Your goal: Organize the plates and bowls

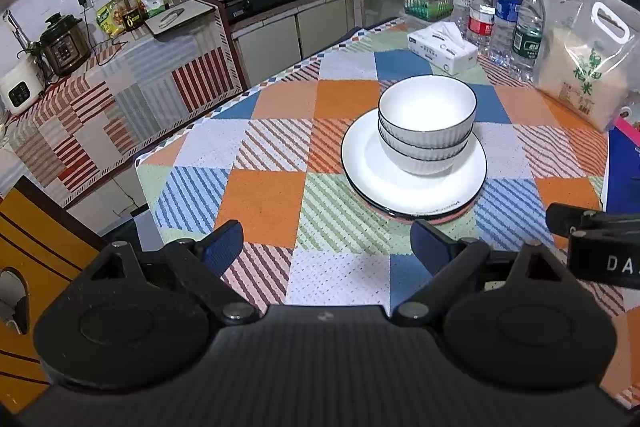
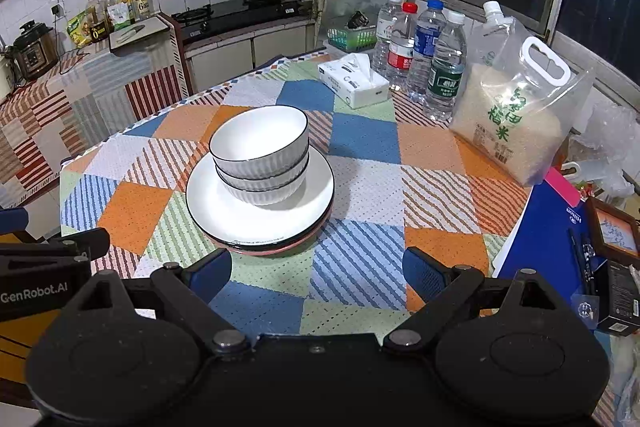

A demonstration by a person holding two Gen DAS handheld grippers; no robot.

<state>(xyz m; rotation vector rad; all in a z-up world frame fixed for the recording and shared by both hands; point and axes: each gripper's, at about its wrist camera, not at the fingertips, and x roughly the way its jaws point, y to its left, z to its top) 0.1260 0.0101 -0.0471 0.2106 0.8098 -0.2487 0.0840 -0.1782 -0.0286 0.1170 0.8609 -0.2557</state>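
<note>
Three white ribbed bowls point(image 1: 427, 123) point(image 2: 260, 155) with dark rims sit nested on a stack of plates point(image 1: 456, 183) point(image 2: 316, 195); the top plate is white, with a dark one and a pink one under it. The stack rests on the patchwork tablecloth point(image 1: 260, 203) point(image 2: 360, 267). My left gripper point(image 1: 326, 247) hovers near the table's front edge, short of the stack and to its left, open and empty. My right gripper point(image 2: 316, 275) hangs in front of the stack, slightly to its right, also open and empty. Each gripper's body shows at the side of the other's view.
Behind the stack stand a tissue box point(image 1: 442, 47) point(image 2: 354, 81), several water bottles point(image 1: 508, 19) point(image 2: 428, 59) and a bag of rice point(image 1: 584, 67) point(image 2: 516, 119). A blue folder point(image 2: 548, 239) and small boxes lie at the right. A counter with a stove point(image 2: 240, 13) lines the wall.
</note>
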